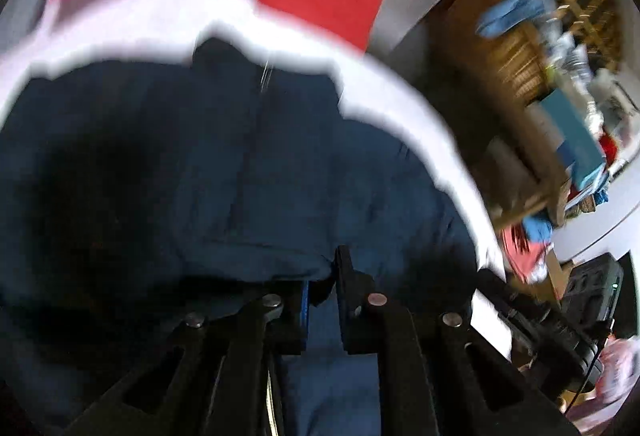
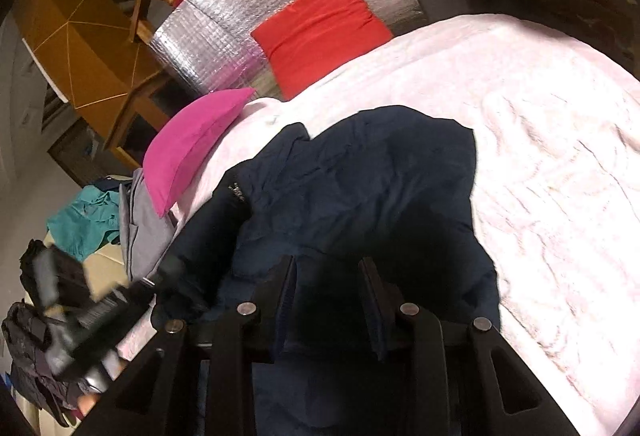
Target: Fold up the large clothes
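Note:
A dark navy jacket (image 2: 360, 187) lies bunched on a white blanket (image 2: 540, 155); it fills the left wrist view (image 1: 200, 163), which is blurred. My left gripper (image 1: 322, 272) has its fingers close together with navy fabric of the jacket pinched between them. My right gripper (image 2: 326, 276) stands over the jacket's near edge with its fingers apart and navy cloth hanging between them. The left gripper shows blurred at the lower left of the right wrist view (image 2: 160, 276), at the jacket's left edge.
A magenta cushion (image 2: 192, 143) and a red cushion (image 2: 320, 31) lie at the blanket's far edge by a silver foil mat (image 2: 248, 15). Grey and teal clothes (image 2: 88, 220) are piled at left. Wooden furniture (image 2: 80, 55) and cluttered shelves (image 1: 560, 75) stand around.

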Available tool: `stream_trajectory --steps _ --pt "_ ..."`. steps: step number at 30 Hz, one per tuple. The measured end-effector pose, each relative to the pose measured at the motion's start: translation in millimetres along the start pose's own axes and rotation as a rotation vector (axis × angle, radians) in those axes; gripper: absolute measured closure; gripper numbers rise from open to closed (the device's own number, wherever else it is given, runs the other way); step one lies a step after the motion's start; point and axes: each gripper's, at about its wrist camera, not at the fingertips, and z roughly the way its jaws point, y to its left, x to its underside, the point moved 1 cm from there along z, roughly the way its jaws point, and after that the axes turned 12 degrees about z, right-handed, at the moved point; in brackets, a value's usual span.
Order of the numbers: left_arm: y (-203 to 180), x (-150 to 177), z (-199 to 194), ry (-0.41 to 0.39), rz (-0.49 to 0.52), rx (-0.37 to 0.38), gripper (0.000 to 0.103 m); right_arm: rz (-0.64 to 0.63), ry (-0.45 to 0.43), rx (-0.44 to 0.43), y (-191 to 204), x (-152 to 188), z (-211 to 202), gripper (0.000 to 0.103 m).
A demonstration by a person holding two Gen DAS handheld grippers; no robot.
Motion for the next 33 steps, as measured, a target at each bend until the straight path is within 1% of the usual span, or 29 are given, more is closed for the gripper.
stream_trajectory --steps 1,2,3,4,5,6,7,8,10,11,12,13,15,17,18,20,21,25,27,30,31,33 --pt "2.6 3.7 -1.6 0.03 -0.027 0.028 0.088 0.0 0.001 0.001 0.2 0.4 -0.4 0.068" --pt "6.3 5.2 -7.6 0.047 -0.046 0.052 0.076 -0.003 0.004 0.002 1.6 1.2 -1.6 0.068" --pt "8.4 7.5 -19.5 0.053 -0.049 0.066 0.052 -0.008 0.008 0.003 2.6 0.4 -3.1 0.068" --pt "9.2 8.2 -32.0 0.045 -0.038 0.081 0.039 -0.016 0.009 0.005 2.5 0.0 -5.1 0.067" --pt "8.4 10.0 -47.3 0.033 -0.016 0.102 0.027 -0.027 0.012 0.01 5.5 0.2 -6.2 0.058" --pt "8.4 10.2 -64.6 0.019 0.007 0.122 0.027 -0.043 0.013 0.016 9.1 0.5 -8.1 0.052" --pt "9.9 11.0 -79.4 0.002 0.019 0.134 0.027 -0.062 0.009 0.017 15.0 0.9 -10.6 0.04" --pt "13.8 9.7 -93.5 -0.021 0.029 0.144 0.027 -0.084 0.004 0.013 20.2 0.9 -13.2 0.037" --pt "30.6 11.8 -123.5 -0.091 0.02 0.123 0.027 -0.134 0.011 0.017 31.6 2.8 -13.9 0.037" --pt "43.4 7.6 -133.7 -0.134 -0.013 0.095 0.027 -0.165 0.025 0.025 40.8 5.0 -11.6 0.037" --pt "63.7 7.3 -143.7 -0.186 -0.075 0.047 0.027 -0.201 0.046 0.036 52.0 7.5 -7.4 0.037" --pt "75.5 8.1 -147.1 -0.205 -0.115 0.011 0.027 -0.241 0.068 0.046 63.8 11.8 -1.9 0.037" --pt "103.8 8.5 -149.9 -0.223 -0.213 -0.116 0.027 -0.312 0.096 0.063 83.7 22.6 7.7 0.036" --pt "120.8 8.0 -145.5 -0.208 -0.281 -0.186 0.027 -0.409 0.127 0.077 109.3 37.9 19.0 0.033" --pt "128.1 8.0 -140.3 -0.186 -0.313 -0.203 0.027 -0.461 0.14 0.083 123.3 47.1 25.2 0.032" --pt "133.5 9.5 -129.6 -0.141 -0.352 -0.223 0.027 -0.55 0.153 0.098 146.4 62.3 37.3 0.025" --pt "136.2 9.7 -123.6 -0.11 -0.365 -0.244 0.027 -0.602 0.16 0.114 157.8 70.4 45.4 0.024" --pt "141.1 15.3 -108.2 -0.032 -0.389 -0.307 0.027 -0.775 0.171 0.19 189.1 94.6 79.2 0.024" --pt "142.1 17.8 -98.0 0.003 -0.409 -0.307 0.028 -0.855 0.151 0.244 198.4 103.4 95.0 0.024" --pt "140.7 17.1 -94.4 0.011 -0.411 -0.299 0.028 -0.952 0.113 0.354 206.9 110.0 122.0 0.024" --pt "138.9 15.2 -94.6 0.013 -0.407 -0.298 0.028 -0.96 0.109 0.369 207.1 109.4 126.8 0.024" --pt "137.2 13.8 -92.7 0.023 -0.4 -0.296 0.028 -0.928 0.081 0.381 205.1 102.3 131.6 0.026"
